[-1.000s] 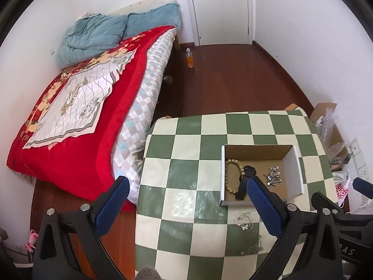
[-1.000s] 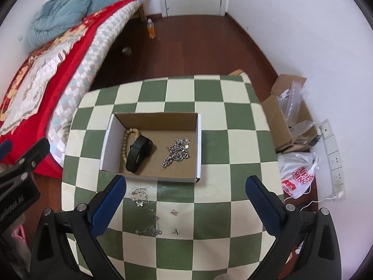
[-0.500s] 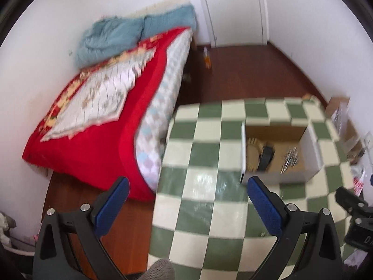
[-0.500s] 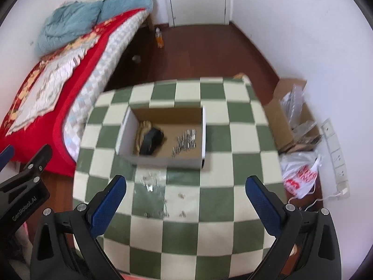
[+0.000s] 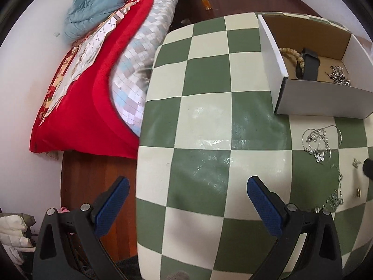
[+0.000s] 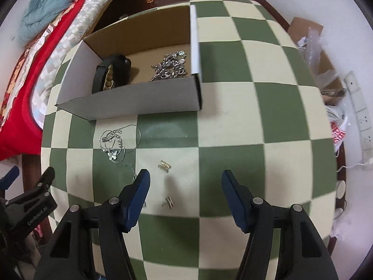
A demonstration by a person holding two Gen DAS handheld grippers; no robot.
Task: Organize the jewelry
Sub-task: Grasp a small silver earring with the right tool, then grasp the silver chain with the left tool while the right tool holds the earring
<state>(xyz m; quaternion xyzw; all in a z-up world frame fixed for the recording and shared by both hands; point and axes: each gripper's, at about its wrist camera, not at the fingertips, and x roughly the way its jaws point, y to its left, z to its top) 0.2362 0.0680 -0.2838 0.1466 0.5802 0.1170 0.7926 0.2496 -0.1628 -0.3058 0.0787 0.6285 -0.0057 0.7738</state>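
The small, light, slippery silver metal clasp near the white cardboard box is best pinched across its middle; the right tongs, empty, have just been narrowing around it, and the left tongs are held wide open and empty.

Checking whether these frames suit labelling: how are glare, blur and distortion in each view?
Left wrist view: window glare on the tablecloth, bed smeared, strong fisheye bulge. Right wrist view: box and necklace sharp, right table edge slightly smeared, the same bulge.

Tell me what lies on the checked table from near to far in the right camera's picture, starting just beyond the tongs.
Small metal clasp → second small clasp → tangled silver necklace → cardboard box holding more jewelry.
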